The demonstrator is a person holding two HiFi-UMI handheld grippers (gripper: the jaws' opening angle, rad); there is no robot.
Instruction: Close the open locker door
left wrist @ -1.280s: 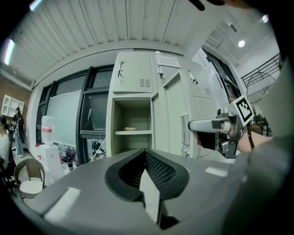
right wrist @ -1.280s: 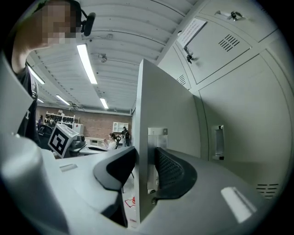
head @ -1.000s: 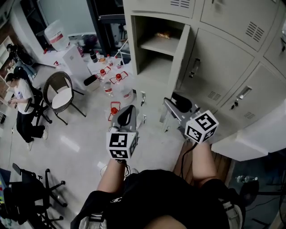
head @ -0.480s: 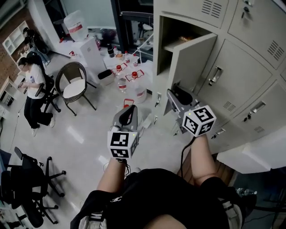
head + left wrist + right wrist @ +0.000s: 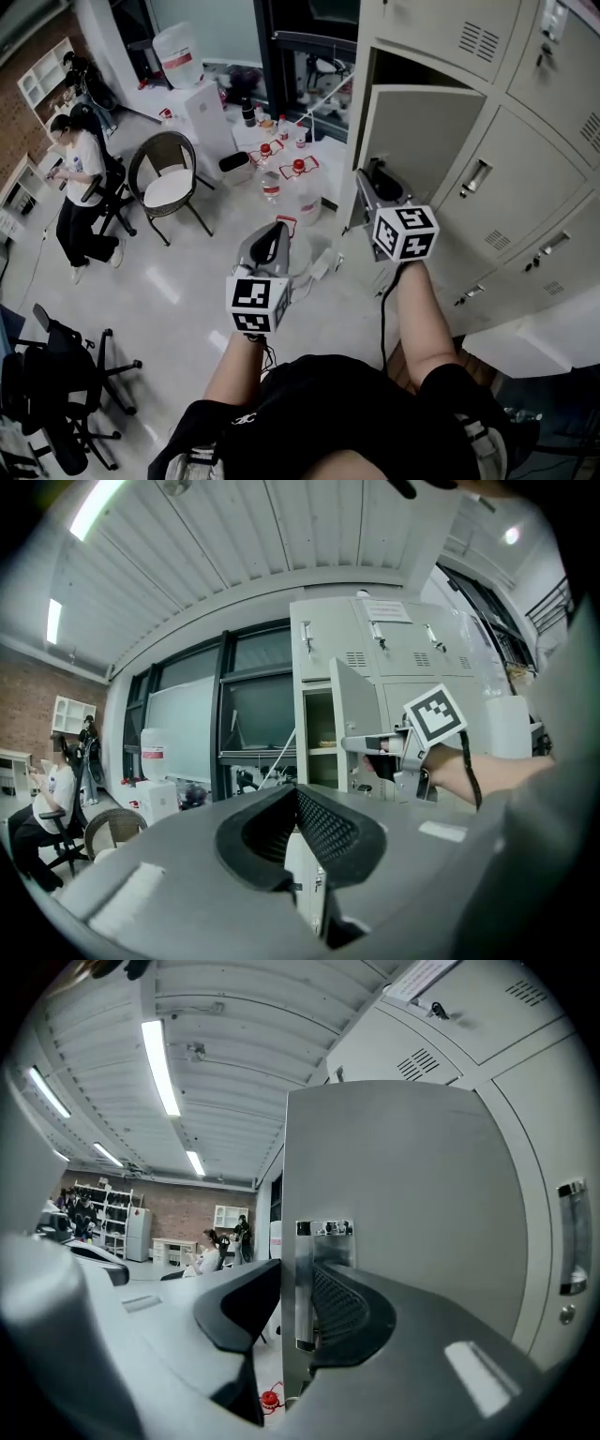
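The beige locker door [image 5: 424, 141] stands partly ajar before its compartment [image 5: 394, 67] in the upper row of a bank of lockers [image 5: 534, 169], showing a plain face and a metal latch plate [image 5: 302, 1279] at its free edge. The right tongs [image 5: 369, 184] clamp that edge, latch plate between the jaws, with the right forearm [image 5: 417, 319] stretched forward. The left tongs [image 5: 271, 234], closed and empty, are held low over the pale floor [image 5: 178, 300], apart from the door.
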